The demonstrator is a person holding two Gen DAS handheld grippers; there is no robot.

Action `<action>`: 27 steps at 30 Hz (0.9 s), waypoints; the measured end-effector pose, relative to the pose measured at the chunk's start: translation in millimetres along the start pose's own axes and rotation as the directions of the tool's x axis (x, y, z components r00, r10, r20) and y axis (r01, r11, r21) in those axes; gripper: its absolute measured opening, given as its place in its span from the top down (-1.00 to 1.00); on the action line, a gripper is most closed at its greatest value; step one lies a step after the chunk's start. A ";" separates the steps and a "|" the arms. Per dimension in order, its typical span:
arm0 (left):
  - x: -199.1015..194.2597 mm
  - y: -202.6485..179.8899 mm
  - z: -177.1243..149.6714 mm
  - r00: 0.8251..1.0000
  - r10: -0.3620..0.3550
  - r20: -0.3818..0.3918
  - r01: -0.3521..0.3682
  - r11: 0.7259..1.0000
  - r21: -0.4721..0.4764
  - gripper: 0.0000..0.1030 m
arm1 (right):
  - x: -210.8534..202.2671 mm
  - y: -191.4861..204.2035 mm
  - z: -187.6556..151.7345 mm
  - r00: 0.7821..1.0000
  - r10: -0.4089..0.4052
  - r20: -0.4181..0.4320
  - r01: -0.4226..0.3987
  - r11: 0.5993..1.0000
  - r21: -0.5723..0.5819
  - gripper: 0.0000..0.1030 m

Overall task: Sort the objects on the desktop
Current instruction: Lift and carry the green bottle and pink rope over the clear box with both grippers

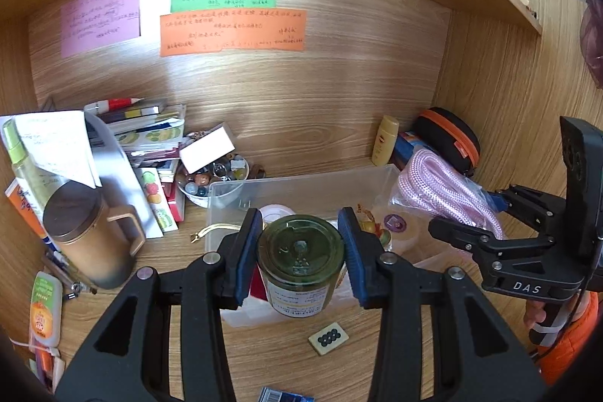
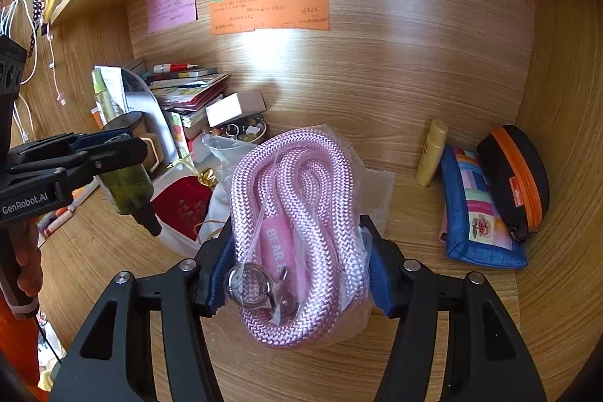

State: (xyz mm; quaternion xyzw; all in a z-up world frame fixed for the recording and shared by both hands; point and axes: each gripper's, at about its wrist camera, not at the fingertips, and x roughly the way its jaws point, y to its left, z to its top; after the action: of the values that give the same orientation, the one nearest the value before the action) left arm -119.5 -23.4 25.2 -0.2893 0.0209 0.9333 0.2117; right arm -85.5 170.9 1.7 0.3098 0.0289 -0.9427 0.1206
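My left gripper [image 1: 300,253] is shut on a dark green glass jar [image 1: 301,262] with a pale label, held above the front of a clear plastic bin [image 1: 301,183]. It also shows in the right wrist view [image 2: 109,144], holding the jar [image 2: 128,189] at the left. My right gripper [image 2: 297,259] is shut on a bagged coil of pink rope [image 2: 297,213] with a metal clasp, held above the desk. In the left wrist view the rope [image 1: 444,191] hangs over the bin's right end, with the right gripper's body to its right.
A brown lidded mug [image 1: 90,232], a stack of books [image 1: 150,134] and a bowl of beads [image 1: 215,179] stand at the left. A yellow bottle [image 2: 431,153], a blue patchwork pouch [image 2: 478,213] and a black-orange case [image 2: 516,176] lie at the right. A mahjong tile [image 1: 328,338] lies on the desk in front.
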 end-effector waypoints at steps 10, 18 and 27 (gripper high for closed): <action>30.2 5.0 17.0 1.000 -0.019 -0.016 0.019 1.000 0.001 0.20 | 27.9 -9.4 12.0 1.000 0.003 -0.024 -0.002 1.000 0.014 -0.09; 65.7 16.2 25.1 0.997 -0.046 -0.060 0.045 0.999 -0.009 0.20 | 53.8 -10.0 19.3 0.998 0.021 -0.056 -0.020 1.000 0.004 -0.09; 98.8 26.5 18.2 0.993 -0.032 -0.111 0.029 0.999 -0.023 0.20 | 83.2 -4.5 24.7 0.995 0.029 -0.098 -0.032 0.999 -0.033 -0.09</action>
State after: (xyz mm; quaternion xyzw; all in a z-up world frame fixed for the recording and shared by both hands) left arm -213.4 -6.7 -16.2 -0.3436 0.0181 0.9125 0.2213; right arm -165.7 154.7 -27.7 0.3535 0.0465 -0.9239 0.1389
